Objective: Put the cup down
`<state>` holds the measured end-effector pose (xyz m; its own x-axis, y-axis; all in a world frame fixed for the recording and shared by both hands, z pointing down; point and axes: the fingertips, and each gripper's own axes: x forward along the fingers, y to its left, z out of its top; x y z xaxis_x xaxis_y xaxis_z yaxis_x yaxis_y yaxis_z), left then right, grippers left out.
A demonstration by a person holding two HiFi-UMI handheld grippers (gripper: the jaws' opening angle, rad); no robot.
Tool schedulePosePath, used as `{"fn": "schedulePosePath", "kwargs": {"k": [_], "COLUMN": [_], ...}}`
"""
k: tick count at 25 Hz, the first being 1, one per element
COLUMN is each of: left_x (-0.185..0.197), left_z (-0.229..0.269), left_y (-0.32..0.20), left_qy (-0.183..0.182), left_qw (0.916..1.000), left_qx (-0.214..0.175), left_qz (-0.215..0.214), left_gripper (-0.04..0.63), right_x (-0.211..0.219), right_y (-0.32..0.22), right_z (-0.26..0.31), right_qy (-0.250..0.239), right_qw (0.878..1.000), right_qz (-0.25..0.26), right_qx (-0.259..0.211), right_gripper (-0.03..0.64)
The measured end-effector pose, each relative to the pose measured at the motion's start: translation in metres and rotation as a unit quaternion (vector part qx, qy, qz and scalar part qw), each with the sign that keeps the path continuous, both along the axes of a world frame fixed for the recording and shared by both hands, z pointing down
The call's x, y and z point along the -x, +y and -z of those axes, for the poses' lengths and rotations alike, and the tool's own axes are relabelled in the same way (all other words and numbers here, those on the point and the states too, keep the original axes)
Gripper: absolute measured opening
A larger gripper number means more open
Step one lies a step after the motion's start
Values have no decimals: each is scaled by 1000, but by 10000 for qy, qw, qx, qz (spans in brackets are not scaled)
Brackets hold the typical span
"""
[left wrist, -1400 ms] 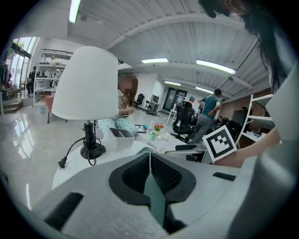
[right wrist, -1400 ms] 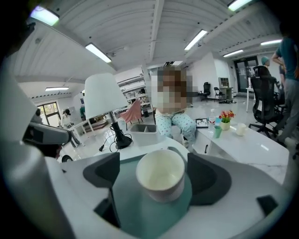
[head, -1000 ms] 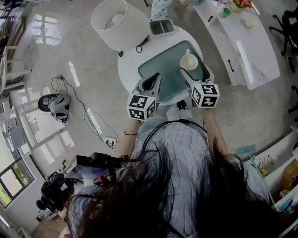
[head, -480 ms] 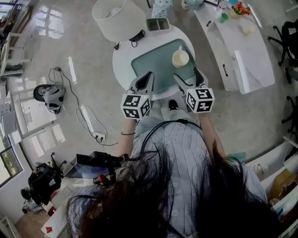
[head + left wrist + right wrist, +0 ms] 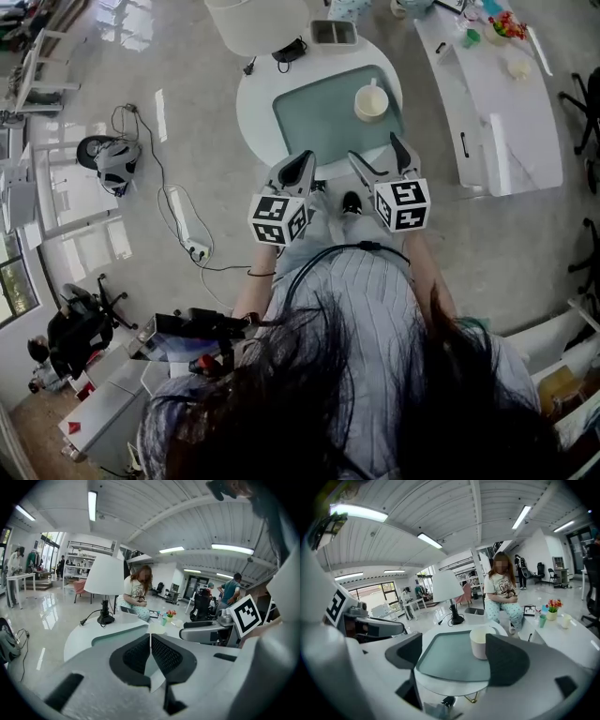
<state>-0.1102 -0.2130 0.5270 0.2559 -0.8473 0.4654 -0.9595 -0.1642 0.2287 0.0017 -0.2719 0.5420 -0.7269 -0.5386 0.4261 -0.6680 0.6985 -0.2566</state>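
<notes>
A cream cup [image 5: 372, 102] stands upright on the green mat [image 5: 323, 122] of the round white table [image 5: 258, 94], near the mat's right side. My right gripper [image 5: 382, 157] hangs off the table's near edge, open and empty, well short of the cup. Seen from the right gripper view, the cup [image 5: 479, 642] stands free on the mat [image 5: 450, 660] beyond the spread jaws of that gripper [image 5: 457, 657]. My left gripper [image 5: 303, 161] is beside it to the left, shut on nothing. In the left gripper view its jaws [image 5: 150, 644] meet with no gap.
A white lamp [image 5: 258, 19] and a small grey tray [image 5: 334, 33] stand at the table's far edge. A long white counter [image 5: 497, 103] runs along the right. Cables and a power strip [image 5: 192, 246] lie on the floor at left. A person [image 5: 502, 592] sits beyond the table.
Both grippers have drawn back from over the table toward the person's body. The right gripper has moved away from the cup, which stays standing on the mat.
</notes>
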Motion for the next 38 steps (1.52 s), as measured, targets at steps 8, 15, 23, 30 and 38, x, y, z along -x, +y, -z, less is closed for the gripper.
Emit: {"fn": "schedulePosePath", "kwargs": {"k": [8, 15, 23, 30, 38], "left_x": [7, 15, 22, 42, 76], "left_z": [-4, -10, -6, 0, 18], "left_y": [31, 56, 81, 118, 177], "left_qy": [-190, -272, -187, -82, -43], "left_qw": [9994, 9985, 9991, 9997, 9989], "left_qx": [218, 383, 267, 3, -377], "left_qz": [210, 274, 263, 246, 265], "left_gripper": [17, 17, 17, 17, 17], "right_x": [13, 25, 31, 43, 67], "right_y": [8, 19, 43, 77, 149], "right_z": [-7, -14, -16, -2, 21], "right_qy": [-223, -341, -355, -337, -525], "right_qw": [9995, 9991, 9992, 9992, 9978], "right_qz": [173, 199, -24, -225, -395], "right_qx": [130, 167, 186, 43, 49], "right_gripper": [416, 336, 207, 138, 132]}}
